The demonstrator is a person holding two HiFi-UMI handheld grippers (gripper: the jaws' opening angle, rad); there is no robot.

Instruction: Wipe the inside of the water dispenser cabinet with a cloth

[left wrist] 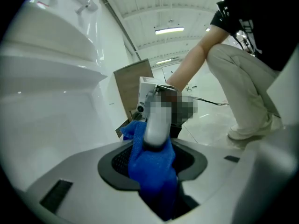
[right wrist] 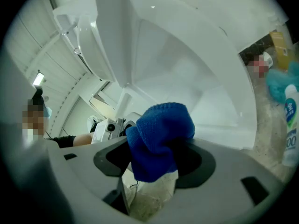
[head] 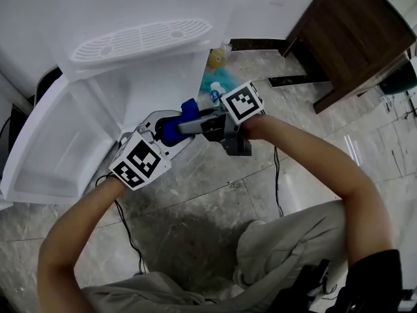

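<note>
Cloth hand-over in front of the open water dispenser (head: 130, 12). My two tools meet at the centre of the head view, and the blue cloth (head: 174, 128) bridges them, outside the cabinet (head: 146, 90), whose door (head: 42, 155) hangs open at the left of the frame.

The left tool (left wrist: 156, 188) has its jaws at a middling gap, closed on the cloth. The fabric runs down into the gap between them, and a grey finger of the other tool lies on top of it.

The right tool (right wrist: 154, 171) has its jaws wide, with the cloth's bunched end sitting loosely between them.

The step in hand appears to be passing the cloth to the left tool. To do it well, I should confirm that the left grip holds a thick fold and not a thin edge. Then I should draw the right tool straight back so its fingers do not drag the fabric out.

A generous pad of cloth should stand beyond the left jaws, so that fabric rather than metal meets the cabinet walls.

A bottle (head: 215, 97) stands on the floor (head: 215, 194) just above the tools in the frame, and I should keep clear of it.
</note>
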